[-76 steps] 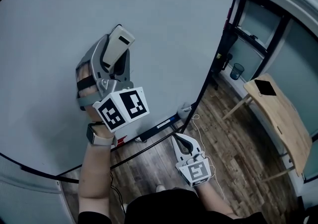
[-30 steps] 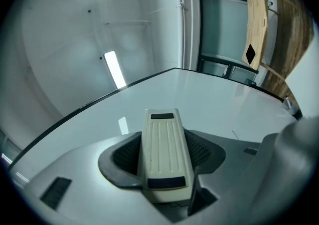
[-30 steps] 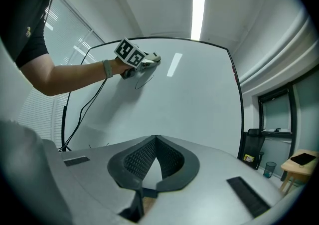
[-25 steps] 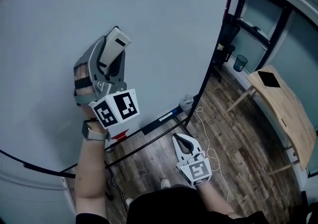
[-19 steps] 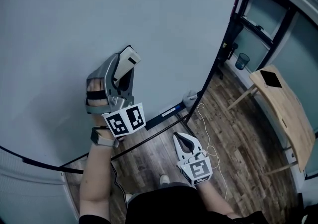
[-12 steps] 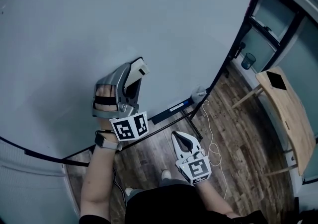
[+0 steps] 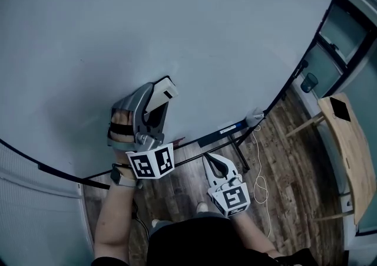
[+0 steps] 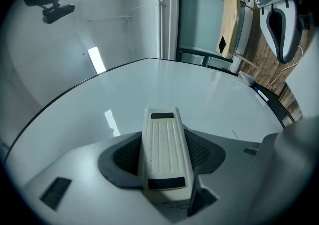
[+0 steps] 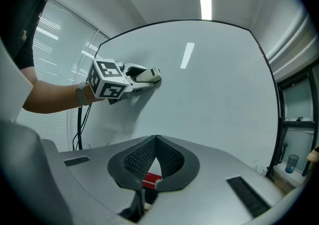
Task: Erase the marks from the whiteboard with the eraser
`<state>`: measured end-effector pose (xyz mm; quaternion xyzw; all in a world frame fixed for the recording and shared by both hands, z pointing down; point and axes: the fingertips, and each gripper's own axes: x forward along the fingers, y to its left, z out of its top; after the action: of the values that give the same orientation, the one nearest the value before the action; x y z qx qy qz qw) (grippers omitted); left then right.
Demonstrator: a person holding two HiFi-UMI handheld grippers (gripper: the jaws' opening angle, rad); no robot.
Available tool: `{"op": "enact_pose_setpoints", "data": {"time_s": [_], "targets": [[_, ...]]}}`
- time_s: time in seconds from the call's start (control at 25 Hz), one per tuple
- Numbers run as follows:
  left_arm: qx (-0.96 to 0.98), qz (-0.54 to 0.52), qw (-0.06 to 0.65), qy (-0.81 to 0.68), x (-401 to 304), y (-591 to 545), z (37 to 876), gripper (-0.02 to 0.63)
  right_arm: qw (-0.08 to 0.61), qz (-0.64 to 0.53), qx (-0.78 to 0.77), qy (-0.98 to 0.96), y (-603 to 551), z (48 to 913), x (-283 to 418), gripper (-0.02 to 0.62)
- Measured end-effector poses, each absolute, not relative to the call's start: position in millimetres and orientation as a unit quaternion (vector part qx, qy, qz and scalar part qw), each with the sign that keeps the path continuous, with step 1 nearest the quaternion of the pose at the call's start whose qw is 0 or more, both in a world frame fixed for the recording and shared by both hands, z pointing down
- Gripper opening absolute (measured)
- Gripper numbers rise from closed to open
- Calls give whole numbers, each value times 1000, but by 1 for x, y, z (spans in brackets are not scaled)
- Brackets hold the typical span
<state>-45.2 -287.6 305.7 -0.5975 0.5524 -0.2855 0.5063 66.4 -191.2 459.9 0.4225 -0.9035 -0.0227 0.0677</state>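
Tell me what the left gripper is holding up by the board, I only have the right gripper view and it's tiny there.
Observer: A cream eraser, clamped lengthwise between the left gripper's jaws.
Operator: And where does my right gripper sit?
Observer: The head view shows the right gripper low over the wooden floor, off the whiteboard.
Operator: Anything on the board's ledge?
Observer: What looks like a blue marker, in the left gripper view.
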Motion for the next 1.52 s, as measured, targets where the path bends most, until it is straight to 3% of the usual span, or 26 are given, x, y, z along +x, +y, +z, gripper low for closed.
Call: {"op": "enact_pose_setpoints", "data": {"time_s": [0.32,0.72,1.08,1.52], "targets": [[-594,-281,507,558,-57,-287,303,265,58,-31,402,-913,-210,454,42,26],[-613,-266,507,544,-31,-291,298,267,63,-43,404,-912,-227,458,70,26],[-609,-274,520,533,60,-340,287,267,58,-29,440,-895,-258,454,152,26],[-608,-297,529,513,118,-373,305,267,75,-28,494,-866,-248,461,213,26]]}}
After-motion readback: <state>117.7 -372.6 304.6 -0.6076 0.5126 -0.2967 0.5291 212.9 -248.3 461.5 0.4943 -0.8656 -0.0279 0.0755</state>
